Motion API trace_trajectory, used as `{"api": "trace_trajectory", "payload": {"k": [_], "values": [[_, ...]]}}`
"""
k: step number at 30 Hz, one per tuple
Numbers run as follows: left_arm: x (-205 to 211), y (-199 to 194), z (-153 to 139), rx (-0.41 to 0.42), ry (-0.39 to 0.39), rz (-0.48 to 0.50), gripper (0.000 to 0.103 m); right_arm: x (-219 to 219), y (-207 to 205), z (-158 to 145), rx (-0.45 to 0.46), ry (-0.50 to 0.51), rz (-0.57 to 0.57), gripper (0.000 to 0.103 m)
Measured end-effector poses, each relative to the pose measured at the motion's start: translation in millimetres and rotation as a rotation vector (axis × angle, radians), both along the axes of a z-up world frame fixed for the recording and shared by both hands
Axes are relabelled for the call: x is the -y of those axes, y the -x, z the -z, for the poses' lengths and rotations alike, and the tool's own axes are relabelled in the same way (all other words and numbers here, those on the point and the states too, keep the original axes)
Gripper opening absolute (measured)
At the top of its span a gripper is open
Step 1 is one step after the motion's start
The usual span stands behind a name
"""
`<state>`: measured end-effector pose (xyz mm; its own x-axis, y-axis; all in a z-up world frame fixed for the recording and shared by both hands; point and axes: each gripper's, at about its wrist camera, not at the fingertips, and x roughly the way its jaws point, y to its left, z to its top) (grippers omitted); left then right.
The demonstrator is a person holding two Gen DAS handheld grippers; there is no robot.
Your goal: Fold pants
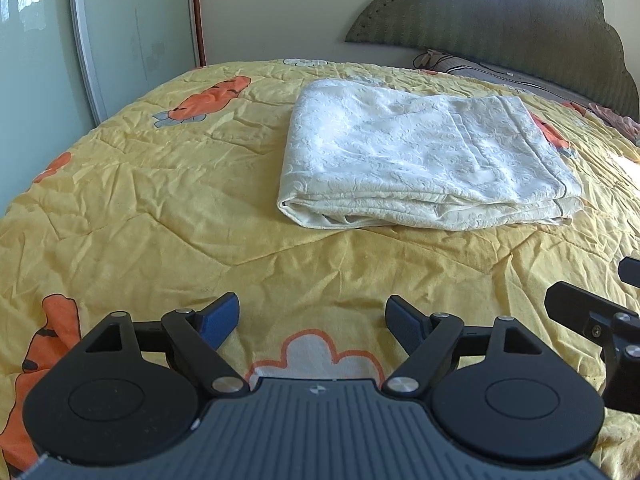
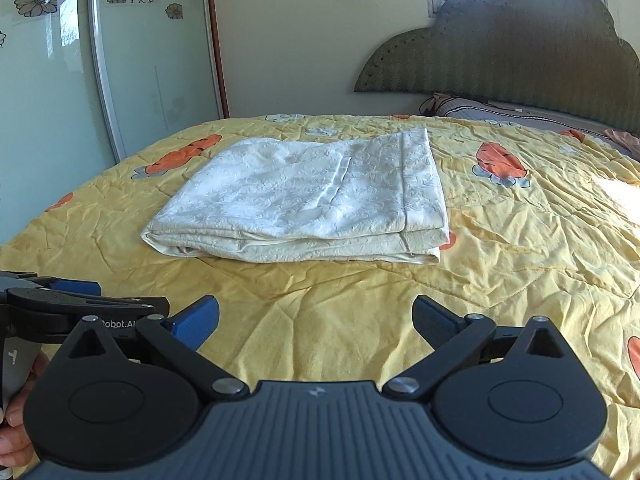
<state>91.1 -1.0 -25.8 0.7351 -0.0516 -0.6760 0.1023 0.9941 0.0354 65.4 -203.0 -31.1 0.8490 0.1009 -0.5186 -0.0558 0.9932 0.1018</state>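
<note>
A yellow carrot-print quilt (image 1: 160,208) covers the bed, and the white pants (image 1: 420,160) lie on it, farther in, folded into a flat stack of layers. The folding looks finished to me. The left gripper (image 1: 312,320) and right gripper (image 2: 316,320) hang nearer, fingers spread wide, holding nothing; next, probably just a tidy

Cream embossed pants (image 1: 424,160), folded into flat layered rectangle, centred on bed; waistband side unclear.
</note>
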Motion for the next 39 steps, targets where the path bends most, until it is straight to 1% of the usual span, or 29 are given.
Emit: {"api": "trace_trajectory", "payload": {"k": [4, 11, 23, 27, 39], "values": [[-1.2, -0.5, 3.2, 0.006, -0.002, -0.002, 0.086, 1.6, -0.3, 2.3, -0.009, -0.01, 0.001, 0.103], [-1.4, -1.0, 4.3, 0.014, -0.007, -0.003, 0.088, -2.5, 0.9, 0.1, 0.003, 0.012, -0.006, 0.103], [-3.9, 0.4, 10.0, 0.056, -0.023, -0.018, 0.097, 1.7, -4.9, 9.3, -0.027, 0.011, 0.019, 0.103], [-2.7, 0.9, 11.4, 0.069, -0.03, -0.019, 0.098, 4.3, -6.9, 14.7, -0.045, 0.003, 0.027, 0.103], [-5.1, -0.9, 13.3, 0.062, -0.014, -0.031, 0.102, 8.6, -17.3, 27.6, -0.081, -0.012, 0.051, 0.103]]}}
